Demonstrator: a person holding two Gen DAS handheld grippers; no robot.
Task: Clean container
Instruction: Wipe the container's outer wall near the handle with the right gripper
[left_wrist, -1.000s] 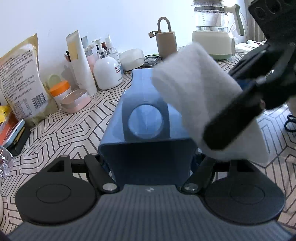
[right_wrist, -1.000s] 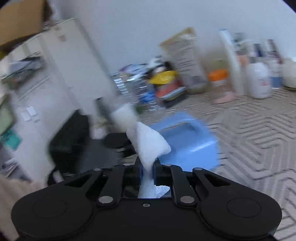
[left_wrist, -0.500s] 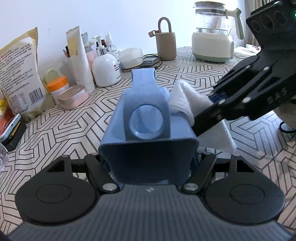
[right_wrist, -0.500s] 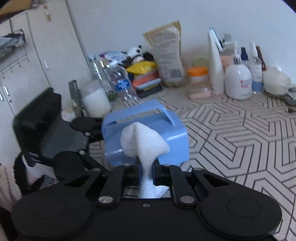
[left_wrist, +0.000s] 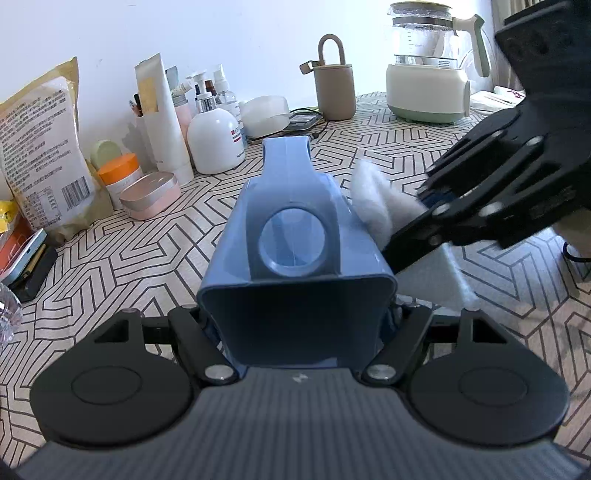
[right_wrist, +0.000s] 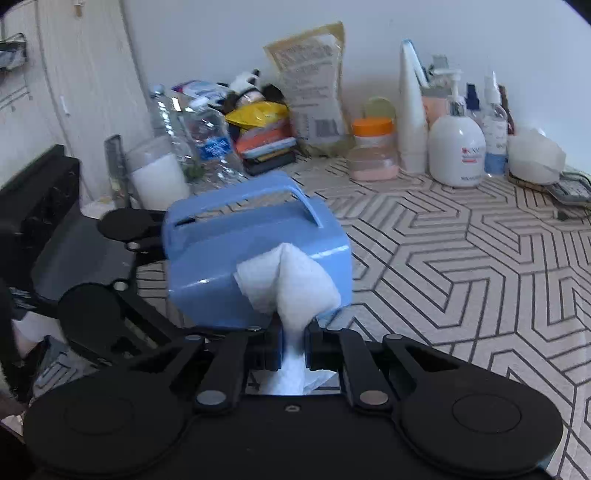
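A blue plastic container (left_wrist: 295, 258) with a handle and a round hole on top is clamped between my left gripper's (left_wrist: 299, 325) jaws, held above the patterned table. It also shows in the right wrist view (right_wrist: 255, 251). My right gripper (right_wrist: 293, 350) is shut on a folded white wipe (right_wrist: 291, 291). The wipe presses against the container's side wall. In the left wrist view the wipe (left_wrist: 384, 210) and the right gripper (left_wrist: 410, 240) come in from the right.
Along the wall stand a snack bag (left_wrist: 37, 147), an orange-lidded jar (left_wrist: 120, 177), a pink tin (left_wrist: 153, 194), a white tube (left_wrist: 160, 114), a pump bottle (left_wrist: 216, 142), a beige canister (left_wrist: 334, 88) and a kettle (left_wrist: 428, 74). Water bottles (right_wrist: 192, 140) stand at the left.
My right gripper has come down from above the container to its right side, and the wipe now lies against the side wall. The left gripper has held the container still.
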